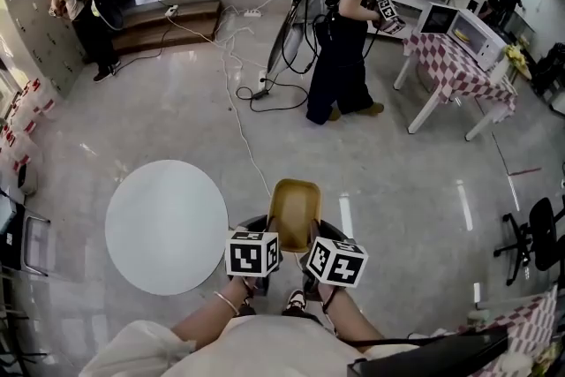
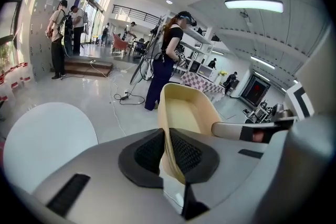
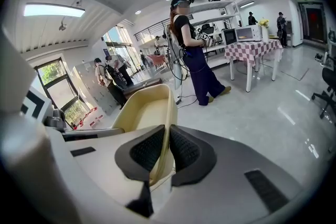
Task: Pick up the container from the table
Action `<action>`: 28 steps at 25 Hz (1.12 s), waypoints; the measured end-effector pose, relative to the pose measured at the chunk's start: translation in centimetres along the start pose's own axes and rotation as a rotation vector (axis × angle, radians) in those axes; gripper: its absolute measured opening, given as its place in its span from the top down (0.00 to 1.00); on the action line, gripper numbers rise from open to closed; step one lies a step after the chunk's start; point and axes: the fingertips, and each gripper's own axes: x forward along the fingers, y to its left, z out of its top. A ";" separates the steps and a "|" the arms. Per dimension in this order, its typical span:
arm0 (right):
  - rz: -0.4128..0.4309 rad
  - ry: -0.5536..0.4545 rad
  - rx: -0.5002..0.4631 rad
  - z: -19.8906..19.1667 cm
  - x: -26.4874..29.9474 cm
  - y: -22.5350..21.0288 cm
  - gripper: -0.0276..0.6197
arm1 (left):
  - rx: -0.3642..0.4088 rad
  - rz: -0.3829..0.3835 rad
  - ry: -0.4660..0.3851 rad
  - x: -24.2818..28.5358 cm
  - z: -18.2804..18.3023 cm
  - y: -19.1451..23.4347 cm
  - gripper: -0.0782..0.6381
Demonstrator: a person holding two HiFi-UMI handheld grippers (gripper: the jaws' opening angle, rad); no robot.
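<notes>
Two grips, one per side: the left gripper [image 2: 167, 153] is clamped on the near-left wall of the container [image 1: 294, 209], and the right gripper [image 3: 167, 153] is clamped on the opposite wall. Each holds only a thin rim pinch. The tan tub is already off the round white table [image 1: 163, 225], held in the air over the floor [image 1: 397, 181] just beside it, so the lift looks essentially done. Main risk from here, as I judge it, is the hands drifting apart or rolling unevenly. The wall looks thin enough to flex, so it could peel out of one pinch and leave the tub hanging off the other or dropping. Squeezing the hands inward could bow it too. Only the gripper views show the textured pads [image 2: 148, 152] actually biting the wall, because in the head view the marker cubes [image 1: 252, 253] cover that contact. Only the head view shows the tub clear of the table edge. The left gripper view catches the tabletop, while the right gripper view misses it entirely.
</notes>
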 end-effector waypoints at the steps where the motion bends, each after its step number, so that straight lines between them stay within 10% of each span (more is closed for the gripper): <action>1: -0.001 -0.004 0.001 0.2 0.1 0.3 0.88 | 0.002 -0.002 -0.002 -0.1 0.2 0.2 0.83; 28: -0.006 -0.010 -0.032 1.8 0.0 0.7 0.88 | 0.012 -0.027 -0.037 -0.2 1.6 0.1 0.83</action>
